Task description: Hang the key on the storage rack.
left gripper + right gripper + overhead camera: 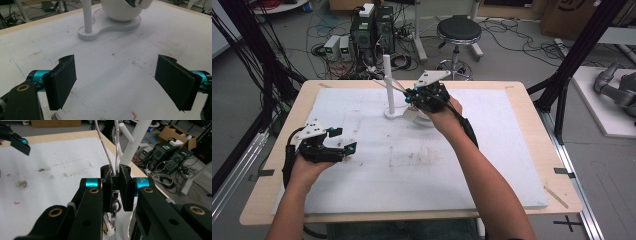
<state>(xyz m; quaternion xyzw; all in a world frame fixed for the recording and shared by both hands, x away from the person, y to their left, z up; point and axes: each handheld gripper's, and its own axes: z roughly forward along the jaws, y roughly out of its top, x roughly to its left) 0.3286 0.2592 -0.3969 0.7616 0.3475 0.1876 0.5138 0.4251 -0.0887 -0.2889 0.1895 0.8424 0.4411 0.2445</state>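
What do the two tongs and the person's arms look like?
Both the left tongs and the right tongs are black, with flat black pads, turquoise collars and brass-coloured rivets. Each carries a grey three-cornered plate and a black cable. The forearms are bare of sleeves.

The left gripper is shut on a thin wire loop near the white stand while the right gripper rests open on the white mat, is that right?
The sides are swapped. It is the right gripper that is shut on the thin wire loop near the white stand, as the right gripper view shows. The left gripper rests open over the white mat, jaws wide apart and nothing between them, as the left gripper view shows.
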